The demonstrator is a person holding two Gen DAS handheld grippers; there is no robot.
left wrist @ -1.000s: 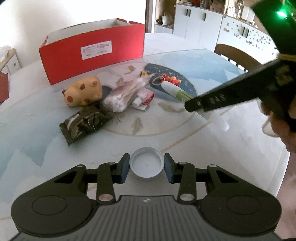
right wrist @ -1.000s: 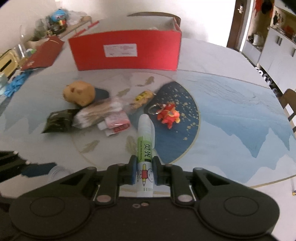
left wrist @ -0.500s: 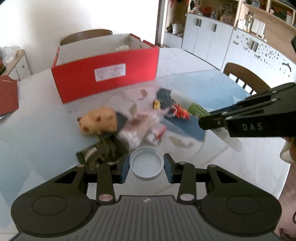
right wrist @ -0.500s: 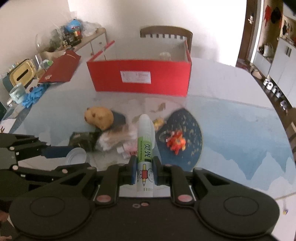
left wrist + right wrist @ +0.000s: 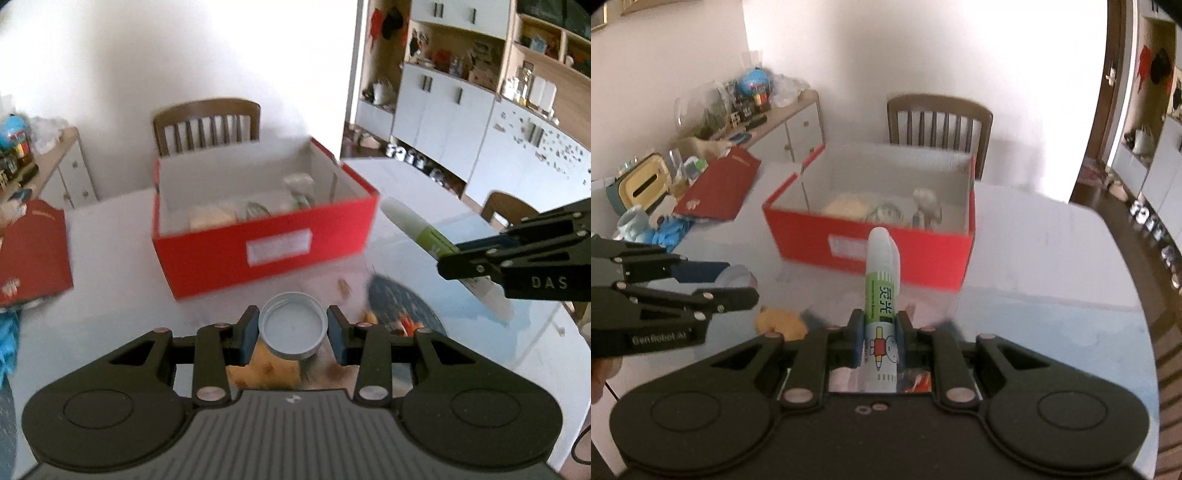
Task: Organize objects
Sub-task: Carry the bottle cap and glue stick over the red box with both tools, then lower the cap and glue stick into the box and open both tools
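My left gripper (image 5: 292,334) is shut on a white round lid (image 5: 293,333) and holds it in the air short of the open red box (image 5: 273,240). My right gripper (image 5: 881,339) is shut on a white and green glue bottle (image 5: 881,291), also lifted and pointing at the red box (image 5: 886,251). The box holds several items. The right gripper with the bottle (image 5: 428,236) shows at the right of the left wrist view. The left gripper (image 5: 701,288) shows at the left of the right wrist view.
Below the grippers lie a tan spotted toy (image 5: 781,323) and a small red toy (image 5: 408,321) on the round table (image 5: 1034,258). A wooden chair (image 5: 938,122) stands behind the box. A red folder (image 5: 720,184) and clutter lie at the left.
Both grippers have lifted off the table with their objects and moved toward the red box. The box is now nearer and its inside is in view.
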